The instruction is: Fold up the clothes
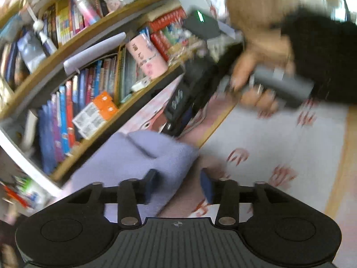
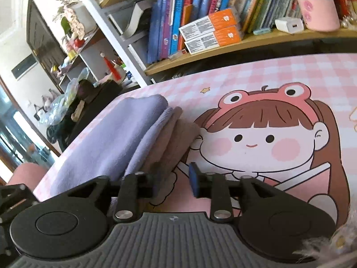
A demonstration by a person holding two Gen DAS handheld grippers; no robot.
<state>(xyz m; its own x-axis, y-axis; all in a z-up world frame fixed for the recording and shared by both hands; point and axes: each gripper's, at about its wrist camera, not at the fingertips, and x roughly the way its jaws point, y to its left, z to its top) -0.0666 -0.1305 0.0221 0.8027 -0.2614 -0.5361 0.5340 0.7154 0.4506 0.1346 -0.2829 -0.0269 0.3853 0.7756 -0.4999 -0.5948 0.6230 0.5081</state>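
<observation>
Resting folded on the pink cartoon mat (image 2: 267, 84), near its left edge and below the bookshelf (image 2: 223, 42): lilac garment (image 2: 107, 138), layers stacked, apparently parked as finished. Beside its near edge: right gripper (image 2: 173, 182), jaws apart, gripping nothing. Over the same cloth: left gripper (image 1: 178, 184), jaws parted, fabric between them but unpinched, likely for smoothing.

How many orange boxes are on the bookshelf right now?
2. They lie stacked on the lower shelf in front of the books: the upper orange box on the lower orange box. Others may be hidden.
</observation>
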